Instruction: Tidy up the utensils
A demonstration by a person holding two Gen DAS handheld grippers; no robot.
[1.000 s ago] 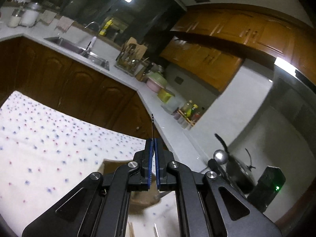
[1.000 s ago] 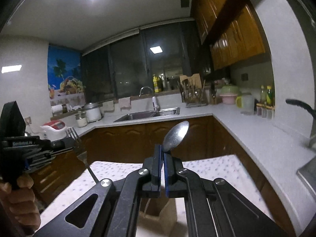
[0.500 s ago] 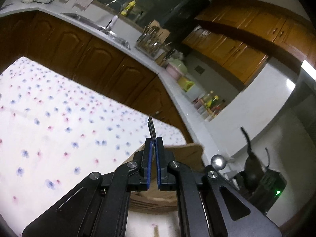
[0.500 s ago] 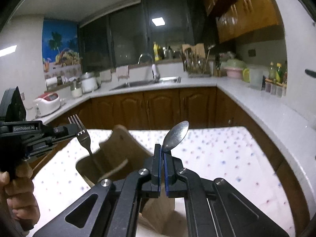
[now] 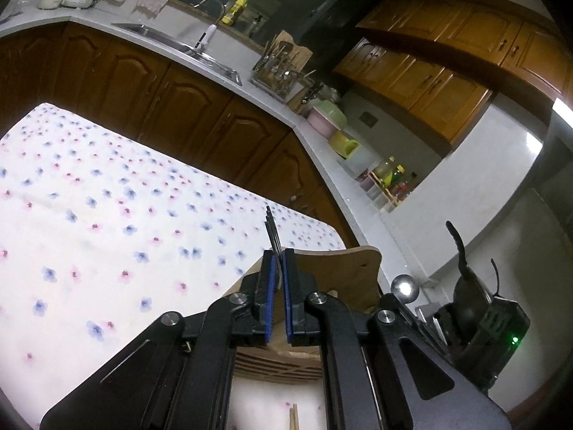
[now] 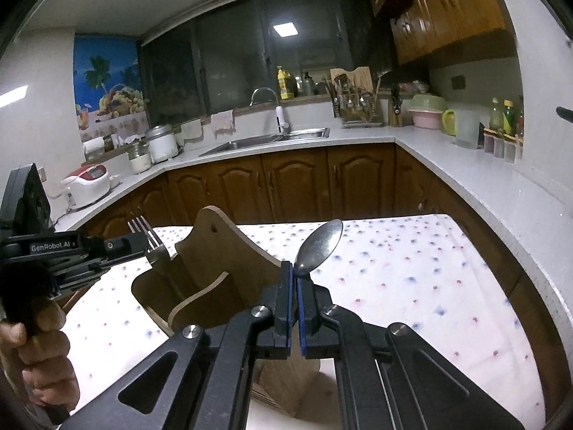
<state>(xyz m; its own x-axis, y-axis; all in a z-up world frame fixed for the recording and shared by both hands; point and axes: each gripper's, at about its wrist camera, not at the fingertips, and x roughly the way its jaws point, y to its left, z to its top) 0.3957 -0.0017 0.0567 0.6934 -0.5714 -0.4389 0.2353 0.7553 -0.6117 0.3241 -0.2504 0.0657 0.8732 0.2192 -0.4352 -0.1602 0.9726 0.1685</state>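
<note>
The wooden utensil holder (image 6: 215,272) stands on the table's flowered cloth (image 6: 412,286), between your two grippers, with its tall curved back rising above a lower front wall. From these views you cannot see what lies inside its compartments. Your left gripper (image 6: 145,245) is clamped on a fork (image 6: 148,242), tines pointing up, right at the holder's left edge. Your right gripper (image 6: 293,286) is closed tight on a spoon (image 6: 318,247), bowl up, just to the holder's right. Both tools tilt gently downward toward the table. In the right wrist view your left hand (image 6: 43,362) wraps the handle at the frame's left edge. Behind, the white counter (image 6: 465,172) carries a sink (image 6: 265,139) and a rack of cutlery (image 6: 354,107).
</note>
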